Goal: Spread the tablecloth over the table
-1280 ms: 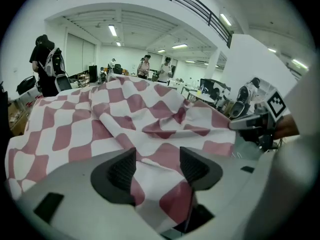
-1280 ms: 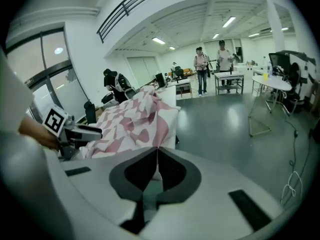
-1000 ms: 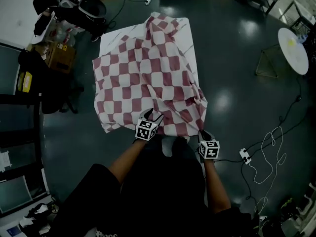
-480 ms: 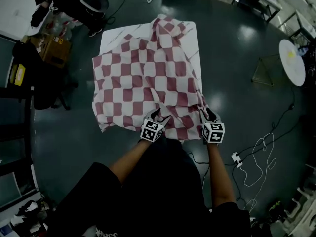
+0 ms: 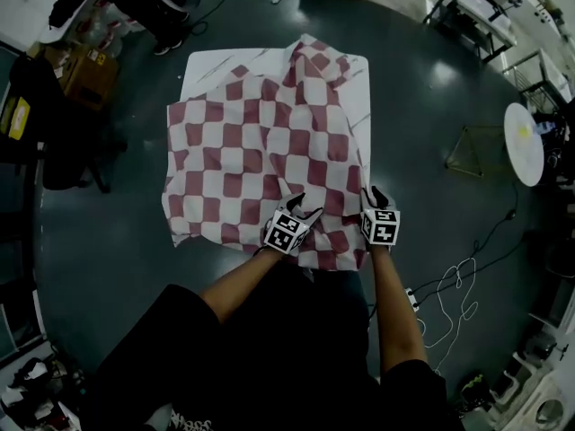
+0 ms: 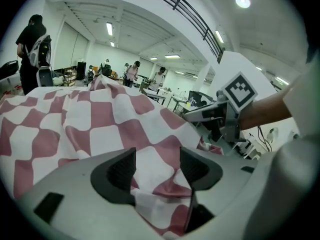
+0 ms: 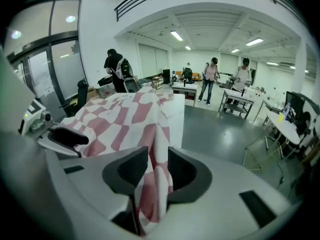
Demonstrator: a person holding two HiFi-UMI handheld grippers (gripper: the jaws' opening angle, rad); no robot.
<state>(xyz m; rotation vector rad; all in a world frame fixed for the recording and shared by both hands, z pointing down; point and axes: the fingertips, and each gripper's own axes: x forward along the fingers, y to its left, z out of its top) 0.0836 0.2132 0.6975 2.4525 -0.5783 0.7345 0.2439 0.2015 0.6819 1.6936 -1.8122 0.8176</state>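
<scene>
Since a second back: right gripper (image 5: 375, 196) up from below the hanging near-right corner of the tablecloth (image 5: 260, 142) onto its right-hand edge, now roughly level with left gripper (image 5: 303, 208); left gripper shifted a little rightward over the near folds. Head view: tablecloth over most of the table (image 5: 205, 65), rumpled and skewed; bare top at the far-left corner and down a strip on the right; near edge hanging off the near end, lower toward the right; long axis running away from the person along the table's length, far end bunched to a peak pointing at the far-right corner. Left gripper view: jaws well apart, a loose fold of cloth lying between them, no squeeze on it to be seen; right gripper in sight beyond, off to the right. Right gripper view: jaws just been closing, narrow gap filled by an upright pleat of the cloth's edge, clamped on it by the look; rest of the cloth ridged away toward the far end. Step in hand, as judged: re-gripping the near edge partway through squaring up; cover incomplete. Next move, likely: a firm hold with the left as well, then a pull rightward or a lift and flick, to flatten the far peak and cover the bare strip; care against hauling too much off the near end.
</scene>
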